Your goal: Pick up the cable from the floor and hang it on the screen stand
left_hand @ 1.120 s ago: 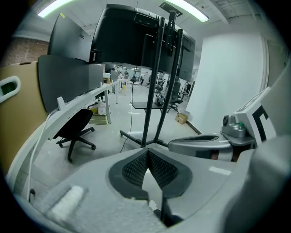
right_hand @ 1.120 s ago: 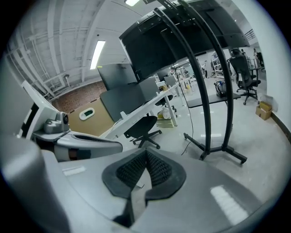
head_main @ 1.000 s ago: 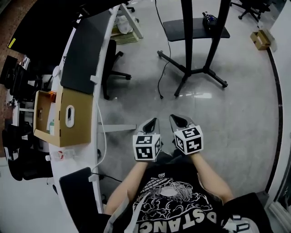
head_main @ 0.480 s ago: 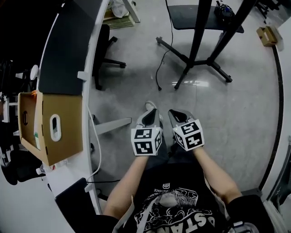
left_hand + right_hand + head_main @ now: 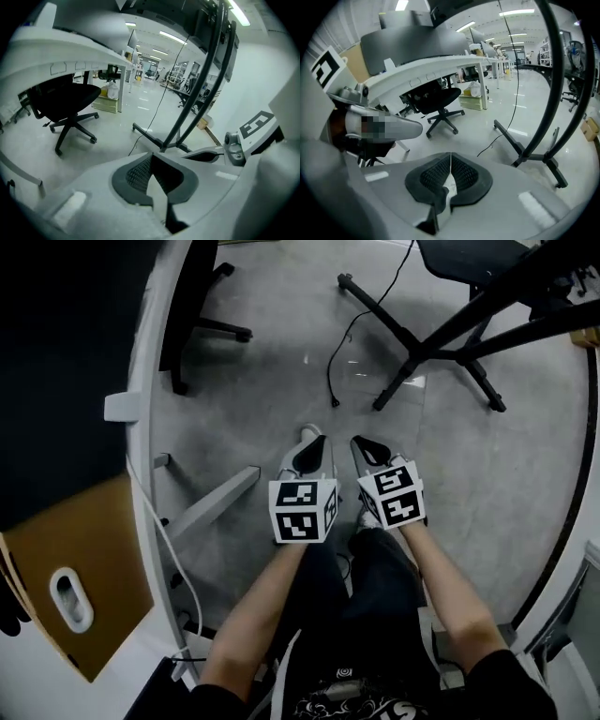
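The left gripper (image 5: pixel 309 450) is held low in front of the person, jaws pressed together at the tips with nothing between them; the right gripper (image 5: pixel 367 448) is just beside it, likewise closed and empty; both point forward, and their marker cubes sit side by side above the person's legs.

Ahead of the two grippers lies the cable (image 5: pixel 330 381), a thin black line on the grey floor (image 5: pixel 262 409); its free end rests a little beyond the jaw tips, apart from both; from there it runs away toward the stand (image 5: pixel 394 329) and rises out of frame.

In the left gripper view the cable (image 5: pixel 146 127) drops from above and trails across the floor beside the stand's (image 5: pixel 190 105) base leg; in the right gripper view the cable (image 5: pixel 502 134) reaches the floor left of the stand's (image 5: pixel 536 131) black post.

To the left a black chair (image 5: pixel 65 101) stands under the white desk (image 5: pixel 141 427); a brown box (image 5: pixel 84 587) sits on the desk near the person.
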`<state>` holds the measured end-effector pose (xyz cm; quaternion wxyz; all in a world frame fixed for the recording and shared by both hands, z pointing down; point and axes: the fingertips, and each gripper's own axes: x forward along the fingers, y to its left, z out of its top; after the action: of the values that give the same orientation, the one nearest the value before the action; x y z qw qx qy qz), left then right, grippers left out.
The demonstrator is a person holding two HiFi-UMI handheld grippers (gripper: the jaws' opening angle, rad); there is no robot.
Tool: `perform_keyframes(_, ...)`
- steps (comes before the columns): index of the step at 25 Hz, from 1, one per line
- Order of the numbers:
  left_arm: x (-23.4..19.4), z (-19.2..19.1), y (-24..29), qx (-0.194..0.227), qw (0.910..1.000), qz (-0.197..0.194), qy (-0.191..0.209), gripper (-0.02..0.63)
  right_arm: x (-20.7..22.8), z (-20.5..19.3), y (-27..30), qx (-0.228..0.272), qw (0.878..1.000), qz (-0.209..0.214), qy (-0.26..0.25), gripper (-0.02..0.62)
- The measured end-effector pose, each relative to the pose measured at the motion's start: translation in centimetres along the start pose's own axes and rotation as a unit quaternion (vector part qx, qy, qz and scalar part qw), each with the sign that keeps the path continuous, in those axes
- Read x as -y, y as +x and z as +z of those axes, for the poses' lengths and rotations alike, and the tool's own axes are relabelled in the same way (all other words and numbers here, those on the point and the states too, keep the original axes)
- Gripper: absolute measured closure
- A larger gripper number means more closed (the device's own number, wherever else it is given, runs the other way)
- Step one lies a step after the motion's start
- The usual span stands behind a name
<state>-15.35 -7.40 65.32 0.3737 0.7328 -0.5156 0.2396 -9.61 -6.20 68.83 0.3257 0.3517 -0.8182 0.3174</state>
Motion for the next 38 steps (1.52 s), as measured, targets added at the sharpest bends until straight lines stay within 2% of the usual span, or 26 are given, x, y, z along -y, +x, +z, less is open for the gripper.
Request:
perform_keyframes(4,-3.4,-1.6,5.4,-0.020,0.9998,-0.005,-0.004,0.604,2.0,-1.5,6.9,-0.023,1.000,-0.004,0.006,0.583)
perform_keyframes(12,-9.4,-4.0,15.6,-0.044,0.9986,-0.018,0.024,0.604,6.0,-5.9,19.3,-0.047,0.998,-0.013,0.029,0.560)
perform_keyframes(18,-13.1,-5.2,23.6,-0.061,0.9962,-0.039,0.049,0.604,9.7,-9.9,28.2,-0.073,0.996,-0.022,0.039,0.549)
perform_keyframes(21,-14.8,-6.1,26.7,-0.069,0.9938,-0.042,0.076,0.604,11.1,-11.7,32.0,-0.081,0.995,-0.025,0.048,0.537)
perform_keyframes(29,-18.7,-9.3,32.4,-0.094,0.9906,-0.056,0.081,0.604,14.0,-16.2,40.1,-0.114,0.992,-0.037,0.044,0.535)
perform_keyframes(34,-19.2,-9.6,34.3,-0.101,0.9825,-0.081,0.134,0.604,15.8,-18.2,43.5,-0.137,0.988,-0.053,0.043,0.529)
perform_keyframes(38,-19.8,-9.3,35.3,-0.094,0.9823,-0.085,0.138,0.604,16.0,-19.3,45.4,-0.156,0.985,-0.053,0.047,0.526)
